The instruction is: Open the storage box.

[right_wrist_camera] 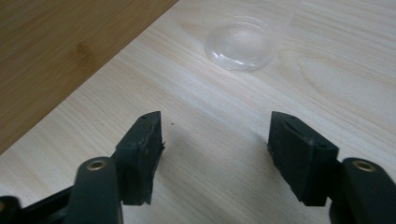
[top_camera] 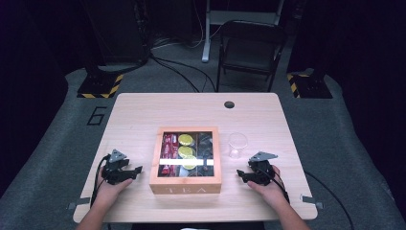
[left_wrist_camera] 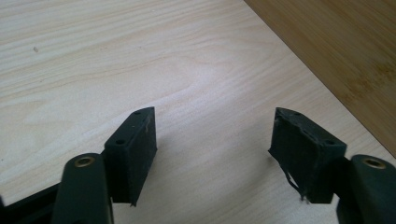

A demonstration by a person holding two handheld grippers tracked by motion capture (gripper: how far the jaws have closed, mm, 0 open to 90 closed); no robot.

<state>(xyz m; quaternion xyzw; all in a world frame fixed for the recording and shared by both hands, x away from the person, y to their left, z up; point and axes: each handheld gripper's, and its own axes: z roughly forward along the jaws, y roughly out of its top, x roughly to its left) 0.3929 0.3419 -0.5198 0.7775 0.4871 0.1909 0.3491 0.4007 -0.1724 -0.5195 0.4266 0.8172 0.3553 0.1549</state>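
1. The left claw (top_camera: 137,169) is being held with its jaws spread wide and nothing between them, low at the left of the high view, resting on the bench (top_camera: 134,115) just beside the left wall of the tea box (top_camera: 186,184).
2. The right claw (top_camera: 241,175) is likewise being held agape and empty, low at the right of the high view, near the box's right wall; in the right gripper view only bare wood is being framed between the jaws.
3. The tea box is being left untouched at the centre of the high view, its glass-paned lid down; red packets (top_camera: 168,146) and yellow-green sachets (top_camera: 186,140) are being shown through the pane.
4. A clear plastic cup (top_camera: 237,144) is being left standing upright just right of the box, above the right claw in the high view and at the upper middle of the right gripper view (right_wrist_camera: 240,42); it is looking empty.
5. Progress is being judged as nil: nothing is being gripped, the lid is not yet raised, and no packet is outside the box. Opening, picking and placing are all judged to be remaining.
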